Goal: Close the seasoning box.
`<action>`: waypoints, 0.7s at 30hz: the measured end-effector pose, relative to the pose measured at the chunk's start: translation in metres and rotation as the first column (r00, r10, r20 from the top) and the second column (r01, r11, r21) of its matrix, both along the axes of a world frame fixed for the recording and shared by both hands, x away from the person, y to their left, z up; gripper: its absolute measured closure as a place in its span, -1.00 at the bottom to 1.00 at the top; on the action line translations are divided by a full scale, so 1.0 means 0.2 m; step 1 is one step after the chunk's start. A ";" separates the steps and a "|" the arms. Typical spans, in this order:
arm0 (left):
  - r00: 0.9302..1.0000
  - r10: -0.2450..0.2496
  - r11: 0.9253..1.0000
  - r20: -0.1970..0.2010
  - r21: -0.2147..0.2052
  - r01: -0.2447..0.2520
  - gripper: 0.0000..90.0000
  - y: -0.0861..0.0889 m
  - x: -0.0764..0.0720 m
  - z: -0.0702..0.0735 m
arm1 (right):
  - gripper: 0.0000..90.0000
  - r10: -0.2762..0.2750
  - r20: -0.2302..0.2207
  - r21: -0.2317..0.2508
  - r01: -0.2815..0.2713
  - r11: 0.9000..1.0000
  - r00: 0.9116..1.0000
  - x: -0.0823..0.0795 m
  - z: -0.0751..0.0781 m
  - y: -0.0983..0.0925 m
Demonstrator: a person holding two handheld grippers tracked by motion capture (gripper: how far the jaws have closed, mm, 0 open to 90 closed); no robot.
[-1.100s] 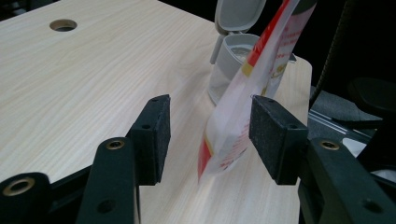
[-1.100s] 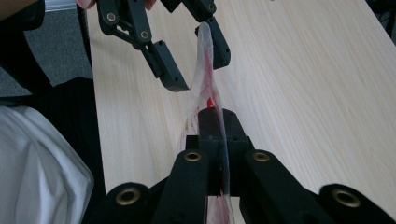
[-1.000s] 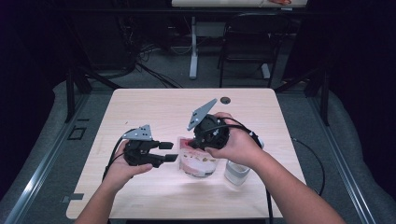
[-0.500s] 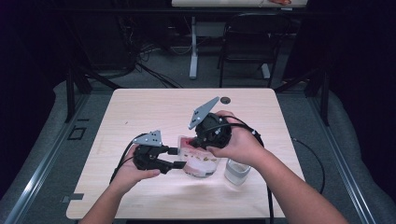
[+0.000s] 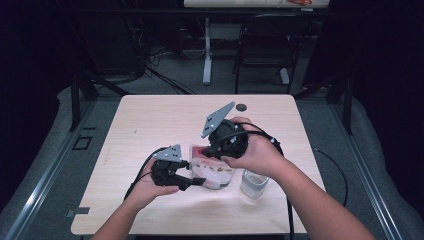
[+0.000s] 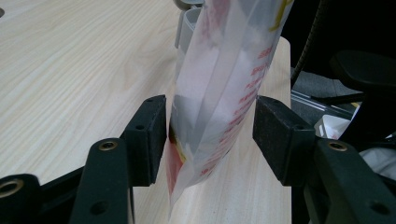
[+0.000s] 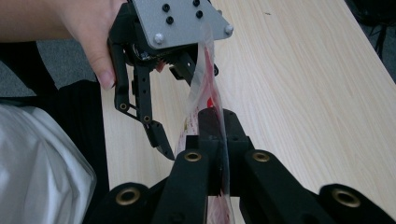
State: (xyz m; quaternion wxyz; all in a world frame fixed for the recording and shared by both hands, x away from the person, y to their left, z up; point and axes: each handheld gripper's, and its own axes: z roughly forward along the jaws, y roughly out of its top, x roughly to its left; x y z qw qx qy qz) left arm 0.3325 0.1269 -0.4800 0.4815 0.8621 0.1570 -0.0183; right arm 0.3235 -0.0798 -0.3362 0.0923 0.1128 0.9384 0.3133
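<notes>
Right gripper view shows the right gripper [image 7: 212,140] pinching the plastic bag [image 7: 205,88]. Left gripper view shows the left gripper [image 6: 210,135] wide open around the bag, one pad [image 6: 152,135] touching it.

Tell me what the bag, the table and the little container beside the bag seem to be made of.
Bag: thin translucent plastic film, glossy with red print; it creases and light passes through. Table: pale wood or wood-look laminate, matte, with visible grain lines; which one is unclear. Container: clear glass or plastic, since the tabletop shows through; too small to tell further.
</notes>
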 end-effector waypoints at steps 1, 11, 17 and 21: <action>1.000 0.000 1.000 0.002 0.003 0.000 0.00 0.00 0.00 0.00 | 1.00 0.000 0.000 0.000 0.000 1.000 1.000 0.00 0.00 0.00; 1.000 0.000 1.000 -0.002 -0.014 0.000 -0.03 -0.01 0.01 -0.02 | 1.00 0.004 0.000 -0.001 -0.004 1.000 1.000 0.01 0.01 0.00; 1.000 0.003 0.999 -0.015 -0.033 -0.004 -0.07 -0.02 0.03 -0.04 | 1.00 -0.003 0.002 0.005 0.003 1.000 1.000 0.01 0.03 0.00; 1.000 0.001 0.999 -0.023 -0.050 -0.002 -0.10 -0.03 0.03 -0.07 | 1.00 -0.008 0.002 0.008 0.008 1.000 1.000 0.02 0.04 -0.01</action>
